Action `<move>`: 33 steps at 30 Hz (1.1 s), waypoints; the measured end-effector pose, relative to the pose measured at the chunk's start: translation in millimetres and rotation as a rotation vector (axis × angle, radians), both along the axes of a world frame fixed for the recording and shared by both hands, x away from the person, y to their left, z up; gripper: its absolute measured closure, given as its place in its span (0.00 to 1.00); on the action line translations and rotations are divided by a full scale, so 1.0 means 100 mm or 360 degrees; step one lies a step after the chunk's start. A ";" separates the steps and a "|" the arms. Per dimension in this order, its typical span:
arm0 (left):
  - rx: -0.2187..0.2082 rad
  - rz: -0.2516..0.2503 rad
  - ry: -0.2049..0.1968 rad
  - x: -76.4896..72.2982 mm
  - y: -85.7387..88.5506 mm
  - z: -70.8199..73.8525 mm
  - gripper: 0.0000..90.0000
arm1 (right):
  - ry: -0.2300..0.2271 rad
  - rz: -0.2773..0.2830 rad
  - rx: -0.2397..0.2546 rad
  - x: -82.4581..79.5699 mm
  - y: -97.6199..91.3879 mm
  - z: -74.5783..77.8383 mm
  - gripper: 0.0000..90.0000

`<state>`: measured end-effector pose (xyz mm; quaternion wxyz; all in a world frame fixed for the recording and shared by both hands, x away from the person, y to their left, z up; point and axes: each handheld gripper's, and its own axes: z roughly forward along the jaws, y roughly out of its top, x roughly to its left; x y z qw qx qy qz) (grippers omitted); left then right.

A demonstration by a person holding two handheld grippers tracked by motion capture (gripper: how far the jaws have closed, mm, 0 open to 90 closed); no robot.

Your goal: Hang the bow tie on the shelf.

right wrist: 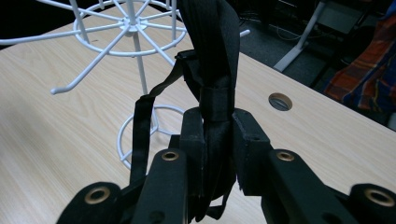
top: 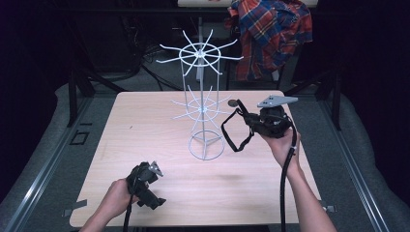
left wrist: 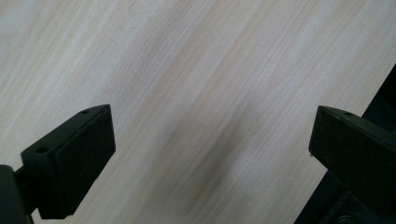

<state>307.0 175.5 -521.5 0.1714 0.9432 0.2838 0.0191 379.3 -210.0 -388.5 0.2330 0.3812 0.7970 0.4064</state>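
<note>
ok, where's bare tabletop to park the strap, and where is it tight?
Free: the left half of the table, between its left edge and the white wire rack, and the front strip between the left gripper and the right forearm. Tight: around the rack's ring base, where the right gripper, shut on the black strap, hangs close.

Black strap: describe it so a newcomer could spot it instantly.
Start at the white wire rack standing mid-table. Just to its right, the right claw is shut on the black strap, whose loop dangles toward the tabletop. It is the one soft, dark, hanging thing there.
</note>
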 end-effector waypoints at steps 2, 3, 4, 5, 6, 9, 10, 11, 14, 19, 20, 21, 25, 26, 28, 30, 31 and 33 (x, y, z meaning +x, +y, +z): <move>0.0002 -0.0002 -0.0002 0.00 0.00 0.00 0.01 | 0.0007 -0.0003 0.0011 0.03 -0.03 0.00 0.84; 0.0003 -0.0003 -0.0003 0.00 0.00 0.00 0.01 | 0.0007 -0.0007 0.0012 0.04 -0.03 0.00 0.84; 0.0005 -0.0003 -0.0004 0.00 0.00 0.00 0.01 | 0.0013 -0.0007 0.0010 0.06 -0.03 0.00 0.84; 0.0003 0.0001 -0.0002 0.00 0.00 0.00 0.01 | 0.0021 -0.0009 0.0026 0.08 -0.03 -0.01 0.84; 0.0004 0.0000 -0.0002 0.00 0.00 0.00 0.01 | 0.0031 -0.0011 0.0027 0.09 -0.04 -0.02 0.84; 0.0003 0.0003 -0.0001 0.00 0.00 0.00 0.01 | 0.0057 -0.0012 0.0075 0.16 -0.03 -0.06 0.84; 0.0004 0.0000 -0.0003 0.00 0.00 0.00 0.01 | 0.0074 -0.0005 0.0079 0.18 -0.03 -0.07 0.84; 0.0004 -0.0002 -0.0003 0.00 0.00 0.00 0.01 | 0.0081 -0.0003 0.0098 0.20 -0.03 -0.08 0.84; 0.0002 0.0000 0.0000 0.00 0.00 0.00 0.01 | 0.0105 -0.0007 0.0109 0.22 -0.02 -0.12 0.84; 0.0004 -0.0005 0.0000 0.00 0.00 0.00 0.01 | 0.0135 -0.0008 0.0133 0.25 -0.03 -0.17 0.84; 0.0005 -0.0007 -0.0002 0.00 0.00 0.00 0.01 | 0.0141 -0.0009 0.0138 0.26 -0.03 -0.18 0.84; 0.0005 -0.0007 -0.0001 0.00 0.00 0.00 0.01 | 0.0153 -0.0005 0.0140 0.26 -0.04 -0.19 0.84; 0.0003 -0.0005 0.0000 0.00 -0.01 0.00 0.01 | 0.0210 0.0006 0.0183 0.30 -0.06 -0.24 0.84; 0.0005 -0.0005 0.0000 0.00 -0.01 0.00 0.01 | 0.0224 0.0013 0.0199 0.30 -0.06 -0.26 0.84; 0.0005 -0.0005 0.0002 0.00 -0.01 0.00 0.01 | 0.0253 0.0015 0.0209 0.32 -0.07 -0.29 0.84; 0.0005 -0.0007 0.0002 0.00 -0.01 0.00 0.01 | 0.0272 0.0020 0.0220 0.32 -0.06 -0.32 0.84; 0.0005 -0.0007 0.0002 0.00 -0.01 0.00 0.01 | 0.0279 0.0023 0.0224 0.33 -0.06 -0.33 0.84; 0.0009 -0.0010 0.0000 0.00 -0.01 0.00 0.01 | 0.0292 0.0034 0.0227 0.34 -0.05 -0.34 0.84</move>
